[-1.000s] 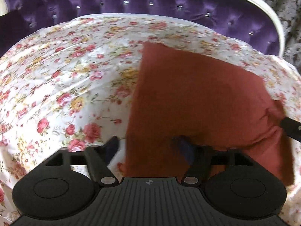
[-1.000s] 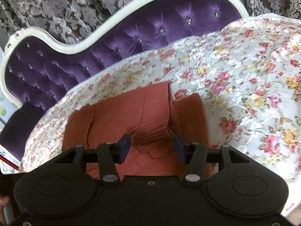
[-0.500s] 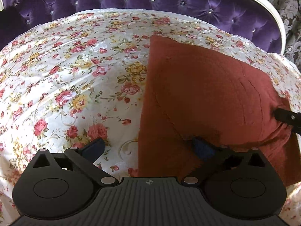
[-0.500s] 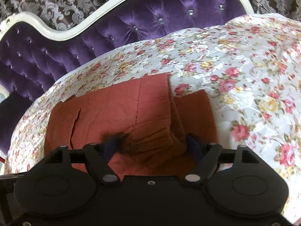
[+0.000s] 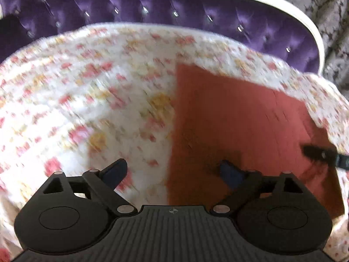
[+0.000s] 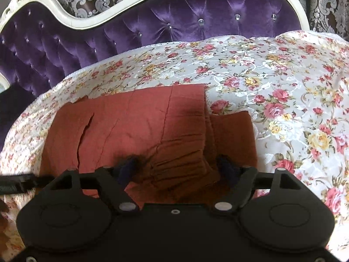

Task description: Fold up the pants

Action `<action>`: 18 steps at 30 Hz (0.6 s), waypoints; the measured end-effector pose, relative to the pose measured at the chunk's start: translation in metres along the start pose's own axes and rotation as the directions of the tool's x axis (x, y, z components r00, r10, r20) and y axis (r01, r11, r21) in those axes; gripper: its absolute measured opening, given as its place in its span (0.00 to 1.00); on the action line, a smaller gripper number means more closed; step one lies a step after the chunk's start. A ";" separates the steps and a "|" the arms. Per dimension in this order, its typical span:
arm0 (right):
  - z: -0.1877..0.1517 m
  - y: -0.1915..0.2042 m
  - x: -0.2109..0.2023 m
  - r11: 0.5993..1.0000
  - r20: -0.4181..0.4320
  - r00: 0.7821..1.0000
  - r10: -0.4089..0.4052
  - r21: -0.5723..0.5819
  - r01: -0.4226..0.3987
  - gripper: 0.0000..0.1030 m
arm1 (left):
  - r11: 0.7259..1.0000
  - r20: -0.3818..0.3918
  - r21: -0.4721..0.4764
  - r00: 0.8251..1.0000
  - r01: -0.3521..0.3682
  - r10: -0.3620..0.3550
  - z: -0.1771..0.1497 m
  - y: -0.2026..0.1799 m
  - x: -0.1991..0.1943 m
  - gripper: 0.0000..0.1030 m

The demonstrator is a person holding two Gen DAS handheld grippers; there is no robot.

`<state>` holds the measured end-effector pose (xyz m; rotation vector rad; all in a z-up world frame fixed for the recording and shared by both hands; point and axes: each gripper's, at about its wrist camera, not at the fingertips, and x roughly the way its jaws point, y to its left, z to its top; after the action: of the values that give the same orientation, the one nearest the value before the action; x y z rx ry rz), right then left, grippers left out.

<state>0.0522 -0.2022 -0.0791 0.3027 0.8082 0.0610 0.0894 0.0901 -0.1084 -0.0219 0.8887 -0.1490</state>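
Right wrist view gives the clean look, so start big: a bed (image 6: 283, 83) under a floral sheet, a tufted purple headboard (image 6: 196, 21) curving behind it. On that sheet, on the side away from the headboard, lie the rust-red pants (image 6: 135, 126), folded into a flat block with a narrower flap poking out on the block's right side. They look laid square and pressed flat so the next fold lands evenly, which reads as well along, perhaps one fold left.

Over the pants' near edge hangs the right gripper (image 6: 177, 170), pitched steeply down toward the cloth. Its fingers (image 6: 127, 168) stand wide apart after opening and then easing back in a touch; the gathered, pleated fabric sits between them but neither pad presses on it, so nothing is held.

Left wrist view is smeared with motion blur. The left gripper (image 5: 172, 172) straddles the pants' left edge, one finger over the floral sheet, the other over the red cloth, also angled down. Its fingers have likewise just spread and drawn in slightly, gaping now, gripping nothing. At the far right of the pants in this view, a dark finger of the right gripper shows.

My read: both hands have let go and hover for a fresh grip.
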 end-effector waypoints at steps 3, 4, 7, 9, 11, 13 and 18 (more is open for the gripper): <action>-0.001 0.001 0.000 1.000 0.002 1.000 -0.011 -0.009 0.011 0.76 | 0.999 0.015 -0.008 0.999 -0.045 0.045 0.013 0.012 0.003 0.89; -0.001 0.002 0.000 1.000 0.003 1.000 -0.016 -0.016 0.016 0.75 | 0.999 0.005 -0.018 0.999 -0.043 0.044 0.017 0.017 0.007 0.89; -0.002 0.004 0.000 0.999 0.007 1.000 -0.025 -0.020 0.025 0.72 | 0.997 -0.049 -0.051 0.998 -0.050 0.047 0.023 0.031 0.022 0.89; -0.002 0.003 -0.001 1.000 0.008 1.000 -0.025 -0.016 0.025 0.71 | 0.997 -0.079 -0.066 0.996 -0.049 0.044 0.023 0.037 0.031 0.90; -0.003 0.003 -0.001 1.000 0.011 1.000 -0.028 -0.011 0.028 0.69 | 0.997 -0.076 -0.030 0.995 -0.071 0.069 0.022 0.034 0.033 0.91; -0.002 0.003 -0.002 1.000 0.012 1.000 -0.029 -0.006 0.029 0.67 | 0.996 -0.068 -0.005 0.994 -0.088 0.088 0.018 0.029 0.034 0.93; -0.001 0.006 -0.007 1.000 0.016 1.000 -0.022 0.004 0.021 0.55 | 0.996 -0.061 -0.006 0.994 -0.087 0.086 0.015 0.032 0.034 0.98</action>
<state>0.0472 -0.1972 -0.0729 0.2979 0.7957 0.0368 0.1261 0.1166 -0.1281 0.0132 0.9490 -0.0651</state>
